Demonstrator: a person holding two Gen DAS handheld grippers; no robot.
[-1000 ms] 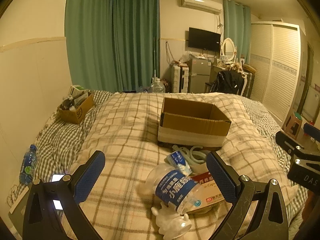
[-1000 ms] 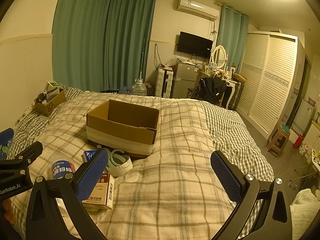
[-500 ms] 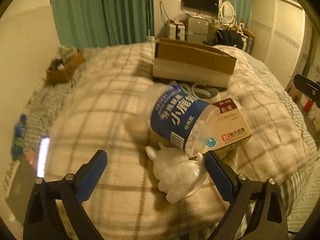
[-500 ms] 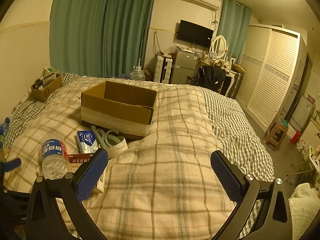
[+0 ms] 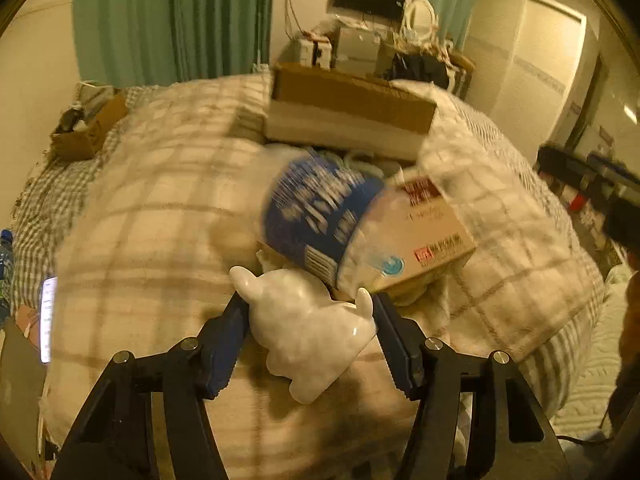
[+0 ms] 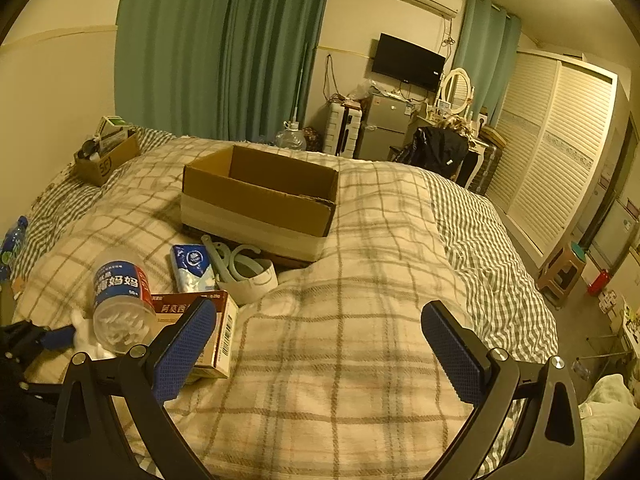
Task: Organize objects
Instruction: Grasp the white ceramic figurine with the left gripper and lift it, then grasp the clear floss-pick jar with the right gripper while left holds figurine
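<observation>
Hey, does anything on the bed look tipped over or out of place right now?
Yes. The blue-labelled plastic jar lies on its side, propped against the medicine box instead of standing. Beside it, the left tongs grip a white figurine. The cardboard box sits upright.

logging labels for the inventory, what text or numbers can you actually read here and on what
"妈妈" in white, with blurred characters before it: blue label of the plastic jar.
"阿莫西": red band of the medicine box; its other print and the barcode digits are too small.
"SF": side of the small cardboard box by the wall.
Tissue pack: a round logo only, its text unreadable.
Large cardboard box: no print visible.
</observation>
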